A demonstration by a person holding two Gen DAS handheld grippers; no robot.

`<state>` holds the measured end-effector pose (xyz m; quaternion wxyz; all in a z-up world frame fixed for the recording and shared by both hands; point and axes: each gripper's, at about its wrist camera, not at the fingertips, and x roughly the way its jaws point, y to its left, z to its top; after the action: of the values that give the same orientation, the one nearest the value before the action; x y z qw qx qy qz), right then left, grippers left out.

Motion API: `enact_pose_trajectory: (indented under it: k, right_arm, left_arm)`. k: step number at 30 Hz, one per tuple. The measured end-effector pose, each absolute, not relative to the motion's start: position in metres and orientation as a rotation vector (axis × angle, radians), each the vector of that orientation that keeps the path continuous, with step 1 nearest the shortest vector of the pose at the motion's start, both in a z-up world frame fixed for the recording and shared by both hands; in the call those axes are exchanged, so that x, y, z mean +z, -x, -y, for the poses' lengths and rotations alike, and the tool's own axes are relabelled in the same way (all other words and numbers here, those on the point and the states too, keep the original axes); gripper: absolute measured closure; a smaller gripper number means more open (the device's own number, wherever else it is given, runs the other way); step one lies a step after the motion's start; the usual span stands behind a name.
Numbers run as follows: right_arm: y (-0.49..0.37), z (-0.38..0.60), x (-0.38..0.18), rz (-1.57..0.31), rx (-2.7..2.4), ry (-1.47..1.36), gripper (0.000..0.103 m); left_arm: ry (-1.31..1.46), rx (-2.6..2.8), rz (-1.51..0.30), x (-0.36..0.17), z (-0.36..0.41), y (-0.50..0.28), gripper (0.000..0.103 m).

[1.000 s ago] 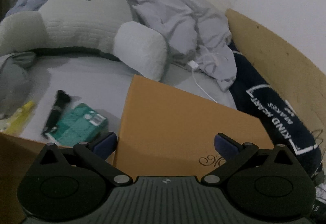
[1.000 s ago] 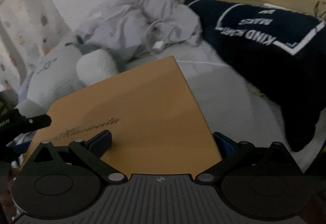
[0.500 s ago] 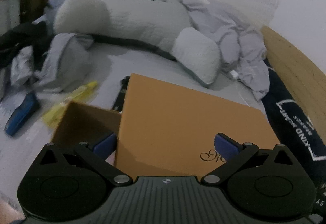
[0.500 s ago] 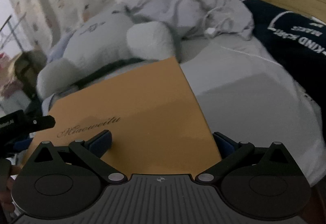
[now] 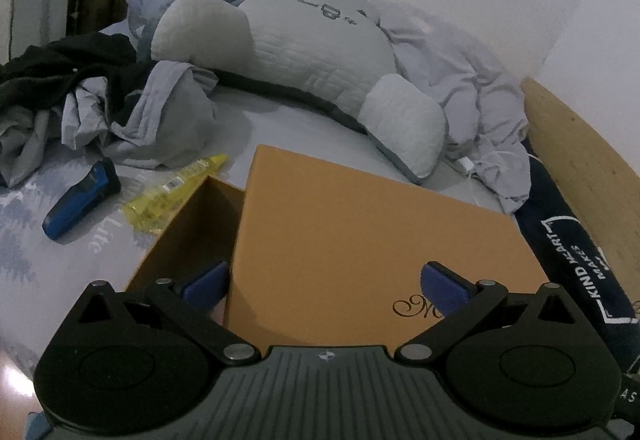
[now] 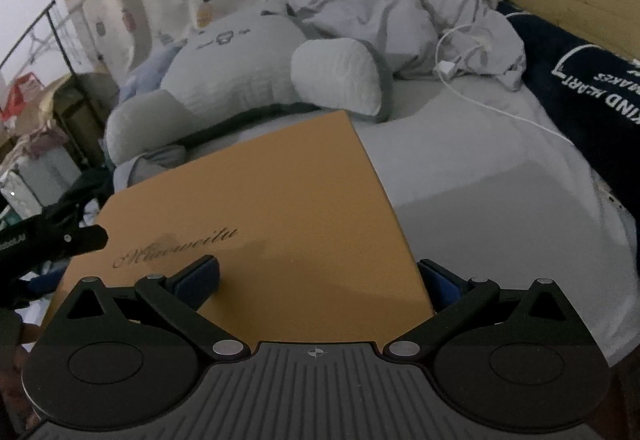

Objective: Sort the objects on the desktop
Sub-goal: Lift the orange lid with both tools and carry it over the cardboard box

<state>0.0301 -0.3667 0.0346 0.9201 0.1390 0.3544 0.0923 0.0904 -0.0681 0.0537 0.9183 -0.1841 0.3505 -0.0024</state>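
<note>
The left gripper (image 5: 324,284) has its blue-padded fingers (image 5: 206,280) spread wide. One pad sits just beside the left edge of the flat orange cardboard lid with dark cursive lettering (image 5: 360,240), and the other lies over its printed face. The right gripper (image 6: 320,278) is spread just as wide and mirrors this, with one pad over the lettering and one at the lid's right edge. Neither pair pinches the lid across its width, and what bears its weight cannot be seen. The lid is raised and tilted over the open orange cardboard box (image 5: 188,236), which rests on the grey bed sheet (image 5: 280,128) towards the near edge of the bed. The likely risk is that such a loose, two-sided hold lets the lid slide or tip if the grippers drift apart or tilt unevenly. It could then drop askew onto the box, or onto the translucent yellow plastic bottle (image 5: 176,186) and the blue-and-black handheld device (image 5: 80,200) lying near the box's far left side. Compared with a second ago, both views have swung left. A green packet and a black stick-like thing have gone from the left view, and the bottle, the device and more of the box interior now show. The lid keeps its place against all four pads.
</note>
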Motion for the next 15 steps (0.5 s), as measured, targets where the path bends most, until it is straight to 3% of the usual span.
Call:
enact_pose_trajectory:
  k: [15]
  right_arm:
    - [0.0,0.36,0.019,-0.753,0.182,-0.333,0.0]
  left_arm:
    - [0.332,-0.045,-0.723,0.048,0.056,-0.072,0.0]
